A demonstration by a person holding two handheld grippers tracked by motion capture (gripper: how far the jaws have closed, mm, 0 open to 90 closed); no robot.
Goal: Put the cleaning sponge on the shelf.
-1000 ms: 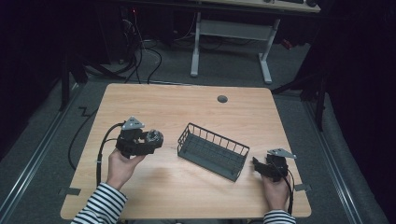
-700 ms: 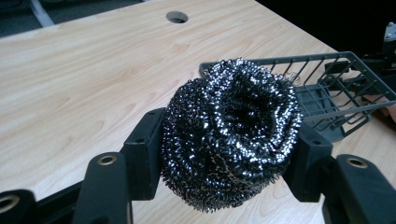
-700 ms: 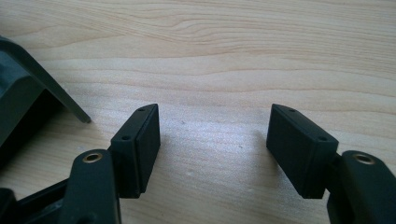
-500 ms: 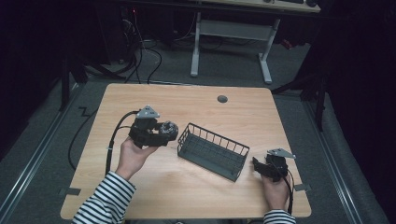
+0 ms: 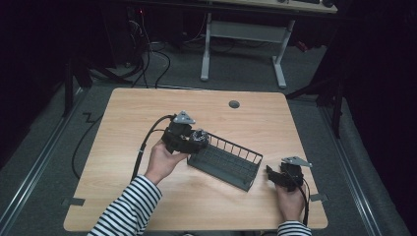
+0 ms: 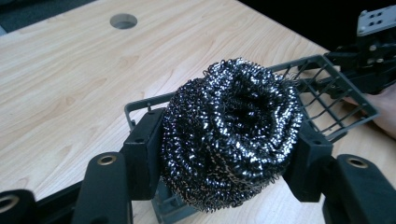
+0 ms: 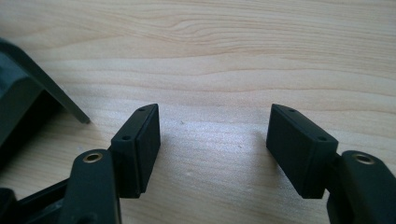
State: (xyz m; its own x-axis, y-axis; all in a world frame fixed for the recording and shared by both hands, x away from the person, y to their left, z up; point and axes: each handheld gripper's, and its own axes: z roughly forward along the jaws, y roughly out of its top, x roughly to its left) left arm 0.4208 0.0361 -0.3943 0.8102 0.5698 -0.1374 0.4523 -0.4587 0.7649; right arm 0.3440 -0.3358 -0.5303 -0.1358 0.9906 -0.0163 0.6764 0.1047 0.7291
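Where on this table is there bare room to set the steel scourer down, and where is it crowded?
Bare wood lies between the wire basket and the table's far edge, around the cable hole, and along the table's left side. The near middle is free too. It is crowded at the basket's left end, where the left gripper holds the scourer.

Light wood bench (image 5: 147,206), round grommet hole (image 5: 234,104) near far edge. Grey carpet floor (image 5: 314,83), dim room. White-legged desk (image 5: 243,34) behind; black cables (image 5: 157,54) on floor.
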